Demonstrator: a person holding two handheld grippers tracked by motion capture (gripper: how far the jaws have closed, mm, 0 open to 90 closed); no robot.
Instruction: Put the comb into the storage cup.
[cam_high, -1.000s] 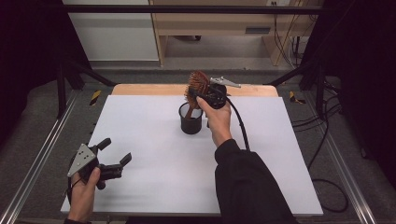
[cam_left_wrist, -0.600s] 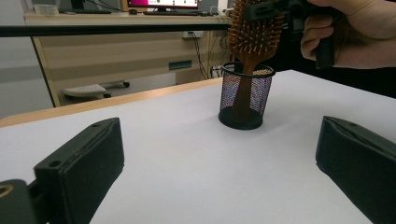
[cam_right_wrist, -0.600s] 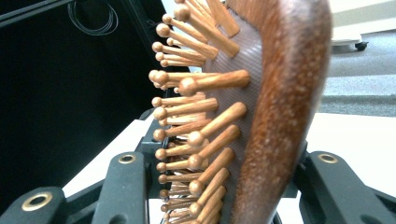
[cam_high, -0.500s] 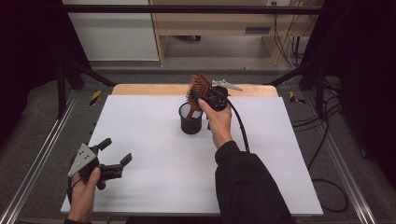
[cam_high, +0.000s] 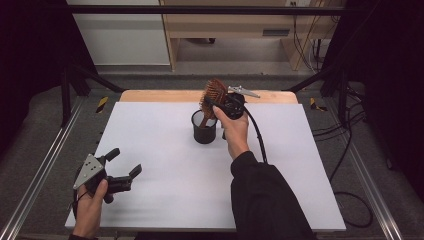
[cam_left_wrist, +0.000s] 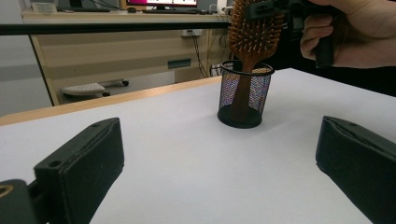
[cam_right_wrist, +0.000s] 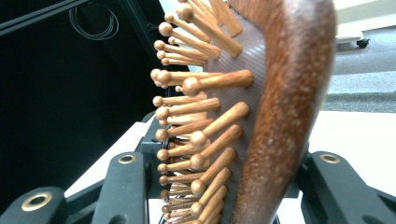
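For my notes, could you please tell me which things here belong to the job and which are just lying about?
In the job: wooden hairbrush, black mesh cup, right tongs gripping the brush head.
Lying about: left tongs, open and idle over the white table.

We see black left tongs (cam_high: 124, 169) with grey three-cornered plate, black right tongs (cam_high: 216, 101) with brass-ringed screw holes, black cable, black sleeve (cam_high: 265, 200).
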